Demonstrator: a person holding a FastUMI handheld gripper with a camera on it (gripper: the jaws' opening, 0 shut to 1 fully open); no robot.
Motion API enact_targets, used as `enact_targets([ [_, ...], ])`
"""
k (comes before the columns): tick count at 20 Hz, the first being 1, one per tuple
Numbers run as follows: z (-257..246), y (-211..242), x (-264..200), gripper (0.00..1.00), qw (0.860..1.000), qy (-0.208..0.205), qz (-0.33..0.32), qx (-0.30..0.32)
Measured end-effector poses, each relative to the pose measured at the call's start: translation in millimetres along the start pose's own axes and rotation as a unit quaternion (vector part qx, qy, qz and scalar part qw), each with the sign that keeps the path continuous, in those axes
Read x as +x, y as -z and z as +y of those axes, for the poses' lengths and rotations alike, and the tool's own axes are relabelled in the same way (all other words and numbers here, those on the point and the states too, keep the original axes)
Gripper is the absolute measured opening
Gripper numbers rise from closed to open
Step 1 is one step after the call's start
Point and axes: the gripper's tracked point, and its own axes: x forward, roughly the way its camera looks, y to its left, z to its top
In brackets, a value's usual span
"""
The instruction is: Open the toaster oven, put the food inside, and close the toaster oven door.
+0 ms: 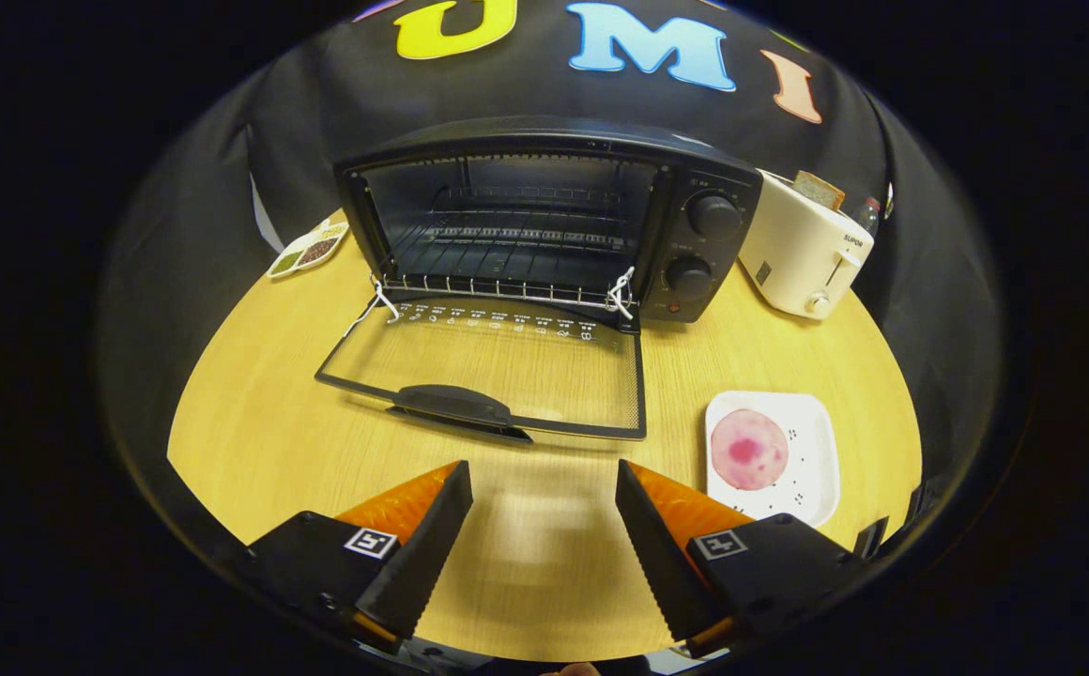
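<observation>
Gripper view is showing us the oven [544, 221] sitting at the far side of the table [253, 441], well beyond the fingers, with its door [498, 376] lying fully open and flat toward us. We are seeing the wire rack [507, 239] inside, and nothing resting on it. Two knobs [702, 246] are sitting one above the other on the oven's right panel. The door handle [455, 406] is pointing at us, just ahead of the gap between the fingers.

The food [749, 449], a round pink slice, is lying on a white plate [812, 460] on the table, to the right of the door and just beside the right finger. We are holding the gripper [544, 479] with its fingers spread wide and nothing between them but bare tabletop.

Farther out, a white toaster [803, 253] is standing right of the oven with a slice of bread [819, 191] sticking up from it. A small dish [310, 249] with compartments is sitting left of the oven; we cannot make out what it is holding. The table is pale wood grain, and black cloth [207, 235] is hanging around it. Something is standing behind the toaster, mostly hidden, and we cannot tell what it is.
</observation>
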Motion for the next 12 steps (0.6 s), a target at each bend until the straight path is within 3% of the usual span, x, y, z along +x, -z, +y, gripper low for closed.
enact_targets([
  [12,-114,-17,-61,0.98,0.999,0.030,-0.035,0.019],
])
